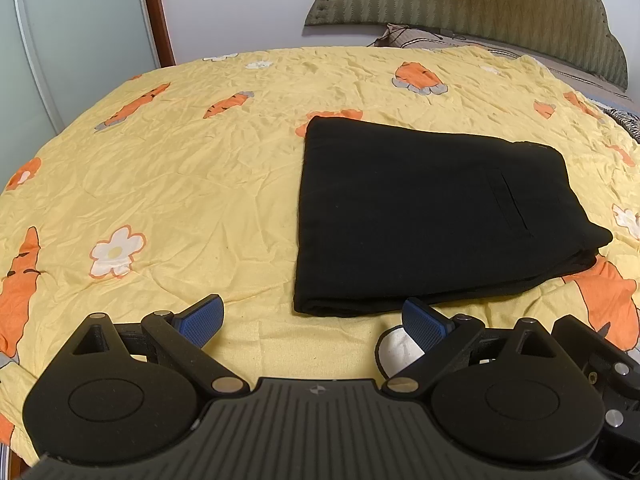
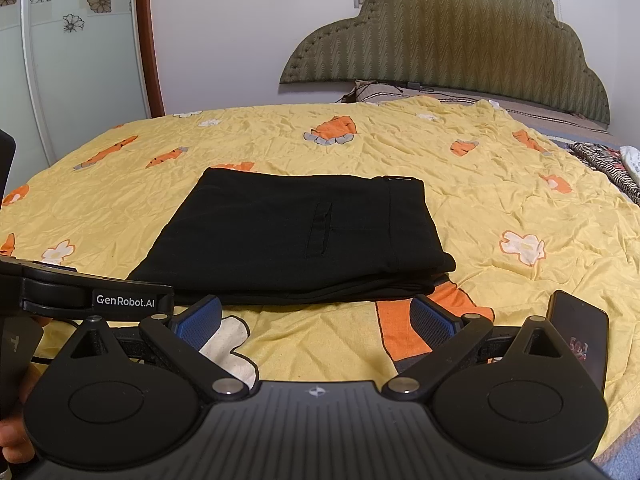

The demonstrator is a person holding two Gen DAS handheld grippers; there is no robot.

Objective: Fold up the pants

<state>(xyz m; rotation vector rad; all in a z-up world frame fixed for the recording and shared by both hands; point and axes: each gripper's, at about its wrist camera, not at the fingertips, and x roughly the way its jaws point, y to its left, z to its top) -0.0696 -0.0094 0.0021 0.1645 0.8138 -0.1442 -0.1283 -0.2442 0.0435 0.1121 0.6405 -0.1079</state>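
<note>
The black pants lie folded into a flat stacked rectangle on the yellow bedspread, a back pocket slit facing up. In the right wrist view the same pants sit straight ahead. My left gripper is open just short of the bundle's near edge, holding nothing. The right gripper is also open, its blue pads apart and short of the pants' near edge. The left gripper's body shows at the left of the right wrist view.
A yellow carrot-and-flower bedspread covers the bed. A dark phone lies near my right gripper. The padded headboard and a pillow stand at the far end. Striped fabric lies at the right edge. A wardrobe door rises at left.
</note>
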